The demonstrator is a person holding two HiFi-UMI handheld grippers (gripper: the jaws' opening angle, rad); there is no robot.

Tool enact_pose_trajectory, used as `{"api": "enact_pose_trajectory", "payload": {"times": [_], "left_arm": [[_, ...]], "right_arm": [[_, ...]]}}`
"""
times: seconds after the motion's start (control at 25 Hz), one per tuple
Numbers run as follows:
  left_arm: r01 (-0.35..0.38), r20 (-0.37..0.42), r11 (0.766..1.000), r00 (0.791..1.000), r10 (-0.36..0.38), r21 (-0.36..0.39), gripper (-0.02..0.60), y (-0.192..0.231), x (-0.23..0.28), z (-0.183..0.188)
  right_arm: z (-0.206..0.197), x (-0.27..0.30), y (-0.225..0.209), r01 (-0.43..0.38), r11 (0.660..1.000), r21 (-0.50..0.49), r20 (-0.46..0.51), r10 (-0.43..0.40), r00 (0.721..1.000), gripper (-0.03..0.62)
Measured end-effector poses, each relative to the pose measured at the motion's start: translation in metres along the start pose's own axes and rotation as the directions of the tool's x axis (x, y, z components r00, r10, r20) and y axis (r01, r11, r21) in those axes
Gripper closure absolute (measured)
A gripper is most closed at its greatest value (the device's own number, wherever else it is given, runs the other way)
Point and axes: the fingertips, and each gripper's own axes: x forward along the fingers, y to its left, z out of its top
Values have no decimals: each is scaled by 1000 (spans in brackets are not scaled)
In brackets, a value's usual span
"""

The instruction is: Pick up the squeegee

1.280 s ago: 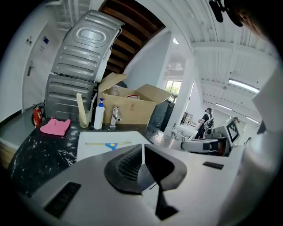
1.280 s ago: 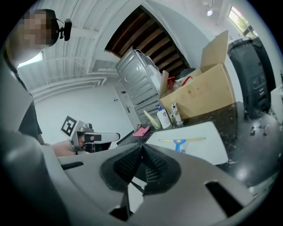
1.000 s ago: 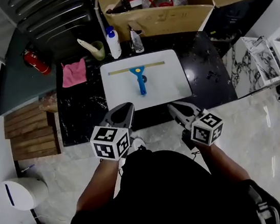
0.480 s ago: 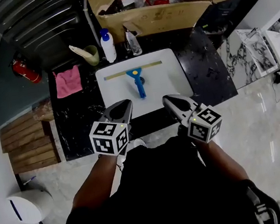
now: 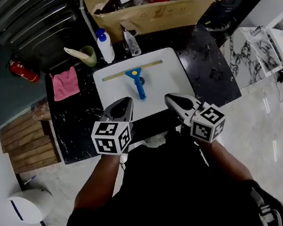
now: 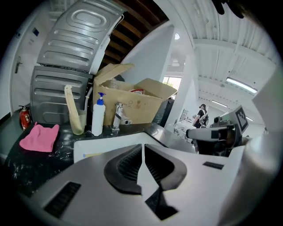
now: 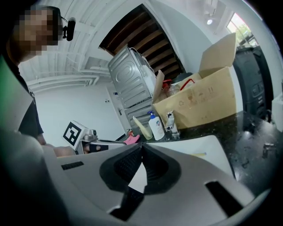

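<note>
Left gripper view: the left gripper (image 6: 143, 148) is seen with its jaws clenched tip to tip, and nothing is held between them. From the head view, this gripper (image 5: 122, 107) is found over the near edge of the white sink (image 5: 171, 82), toward its near left corner, without touching anything. The right gripper (image 7: 141, 148) is likewise shown closed on nothing; it (image 5: 173, 100) is held over the same near edge, further right.

The squeegee (image 5: 137, 81) is laid flat in the far half of the sink, about midway between the left and right edges and beyond both grippers. Its long blade is set along the far edge, running left to right with the right end slightly farther away. Its blue handle is pointed back toward the near edge, between the two grippers.
</note>
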Motion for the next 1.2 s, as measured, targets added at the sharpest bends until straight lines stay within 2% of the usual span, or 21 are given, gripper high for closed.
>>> {"api": "enact_pose_trajectory", "payload": {"times": [0.36,0.6,0.76,0.84,0.88,0.96,1.2], "left_arm": [[-119,0,992,993,119,-36,552,8,20,5],[-152,-81,988,985,149,-30,551,8,53,-15],[-202,-128,979,972,196,-31,540,17,78,-29],[-225,-157,974,963,218,-25,460,22,93,-37],[-238,-169,971,958,231,-22,451,25,100,-41],[-266,-190,964,948,256,-28,449,32,115,-48],[-337,-279,935,914,296,-112,444,59,152,-79]], "right_arm": [[12,11,-31,-98,995,-26,-56,97,994,585],[16,14,-49,-159,987,-28,-83,156,984,585],[17,10,-60,-184,983,-19,-85,182,980,585],[17,6,-68,-188,982,-19,-83,186,979,585],[17,4,-73,-188,982,-19,-81,186,979,585],[17,2,-85,-184,983,-12,-77,183,980,585],[19,-9,-108,-162,987,12,-83,162,983,585]]}}
